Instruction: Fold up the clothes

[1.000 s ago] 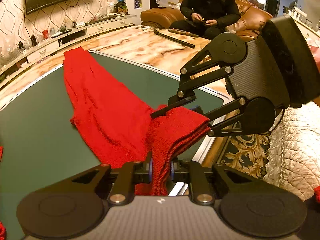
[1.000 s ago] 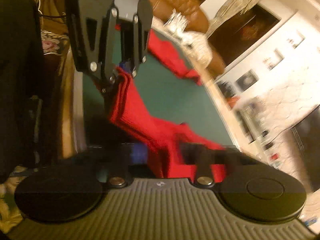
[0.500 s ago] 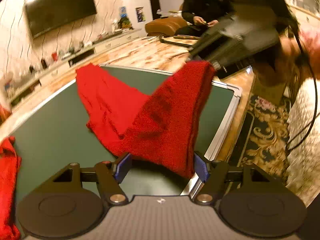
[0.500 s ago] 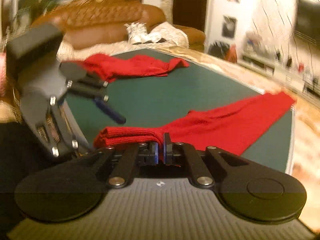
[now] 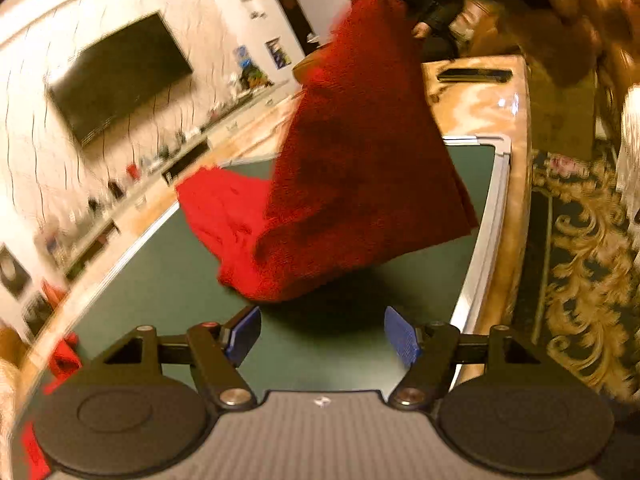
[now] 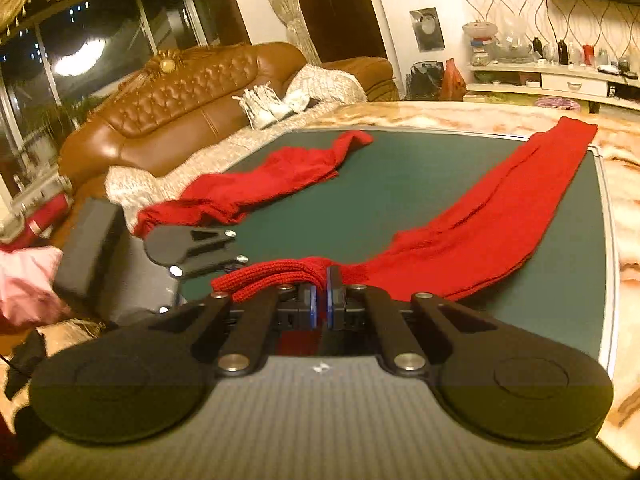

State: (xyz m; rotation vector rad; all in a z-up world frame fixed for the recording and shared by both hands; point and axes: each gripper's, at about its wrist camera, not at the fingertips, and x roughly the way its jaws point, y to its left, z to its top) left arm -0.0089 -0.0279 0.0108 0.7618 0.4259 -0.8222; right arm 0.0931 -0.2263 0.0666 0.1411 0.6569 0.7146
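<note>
1. Nearest our right tool (image 6: 319, 304), the blue pads are pressed together on a bunched, ribbed edge of the red garment (image 6: 480, 216), clamping it just above the green worktop (image 6: 380, 184).
2. Beyond that grip, we see the garment trail away across the worktop toward its far right corner.
3. Before our left tool (image 5: 322, 336), the pads stand wide apart and hold nothing; the lifted part of the garment (image 5: 360, 168) hangs above the worktop (image 5: 168, 280) ahead of them, its far end lying on the surface.
4. To our left we see a second red garment (image 6: 256, 184) lying crumpled near the worktop's edge.
5. Farther off stands a brown leather sofa (image 6: 180, 96).
</note>
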